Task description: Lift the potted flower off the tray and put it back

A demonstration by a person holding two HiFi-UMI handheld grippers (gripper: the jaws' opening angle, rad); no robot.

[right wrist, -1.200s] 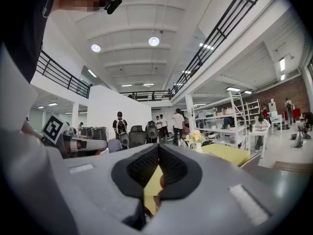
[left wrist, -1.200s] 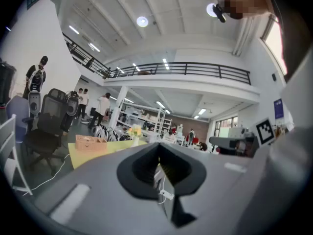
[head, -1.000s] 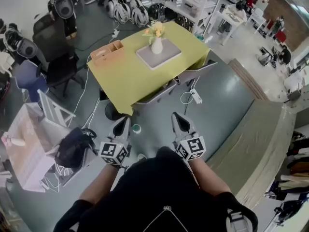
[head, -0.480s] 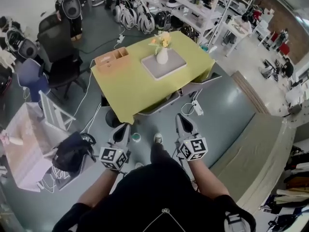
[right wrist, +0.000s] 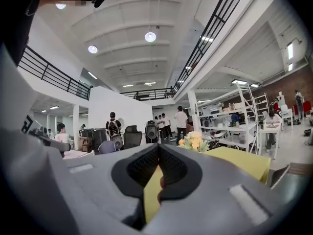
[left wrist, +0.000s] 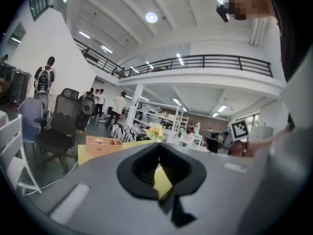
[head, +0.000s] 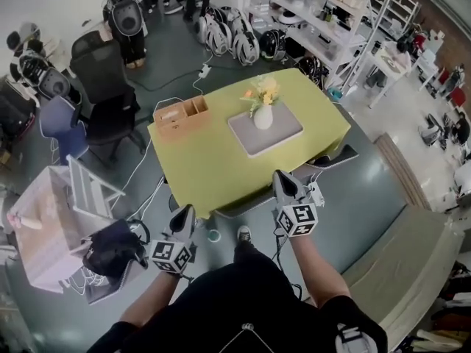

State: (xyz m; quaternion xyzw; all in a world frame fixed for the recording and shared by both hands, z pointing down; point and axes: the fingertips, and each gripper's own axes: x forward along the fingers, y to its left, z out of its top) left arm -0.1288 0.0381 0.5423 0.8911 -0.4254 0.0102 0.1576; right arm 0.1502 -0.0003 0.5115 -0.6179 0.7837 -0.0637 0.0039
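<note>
A white vase with yellow flowers (head: 263,115) stands upright on a grey tray (head: 283,134), on the yellow-green table (head: 213,160). My right gripper (head: 282,176) is at the table's near edge, well short of the tray, its jaws shut and empty. My left gripper (head: 184,213) hangs lower and further back, over the floor left of the table's near corner, also shut with nothing in it. In the left gripper view the flowers (left wrist: 155,131) show small and far beyond the left gripper (left wrist: 157,145). In the right gripper view the flowers (right wrist: 193,141) sit just right of the right gripper (right wrist: 159,146).
A wooden box (head: 180,118) sits on the table left of the tray. Black office chairs (head: 110,101) stand at the left, with a white chair (head: 92,190) and black bag (head: 110,245) nearer. Shelving (head: 331,28) and standing people fill the back. Cables lie on the floor.
The table has come nearer in the head view. Both grippers moved forward toward it, the right one further, now reaching the table's near edge. Both stayed shut.
</note>
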